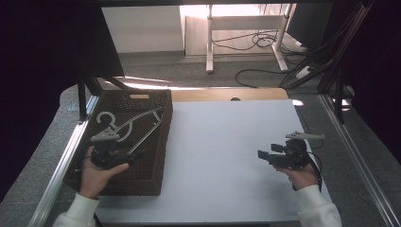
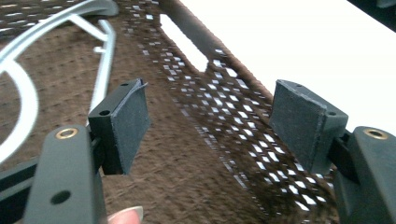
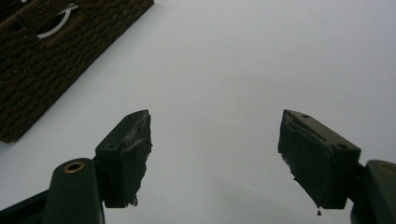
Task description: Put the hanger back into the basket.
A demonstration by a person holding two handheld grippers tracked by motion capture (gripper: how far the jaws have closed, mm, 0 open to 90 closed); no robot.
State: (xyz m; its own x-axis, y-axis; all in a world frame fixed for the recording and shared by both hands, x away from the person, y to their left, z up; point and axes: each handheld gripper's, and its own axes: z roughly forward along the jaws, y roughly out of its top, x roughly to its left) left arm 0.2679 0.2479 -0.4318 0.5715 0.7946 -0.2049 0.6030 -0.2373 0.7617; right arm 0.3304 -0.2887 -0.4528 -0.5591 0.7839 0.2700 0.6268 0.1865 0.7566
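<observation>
Left gripper point(image 1: 128, 156) hangs inside the brown woven basket point(image 1: 156, 142), jaws spread wide, nothing btwn them. In the left gripper view the gripper point(image 2: 208, 123) looks along the basket's inner wall point(image 2: 243, 140), w/ the white surface point(image 2: 303, 42) beyond the rim. White hanger point(image 1: 132, 124) lies in the basket just ahead of that gripper and off to its left point(image 2: 100, 70), not touching either pad. Over to the right gripper point(image 1: 261, 154): well apart from the basket, held above bare surface point(image 1: 222, 142), jaws released, empty point(image 3: 215, 154). Basket corner point(image 3: 60, 60) sits far ahead-left of it.
</observation>
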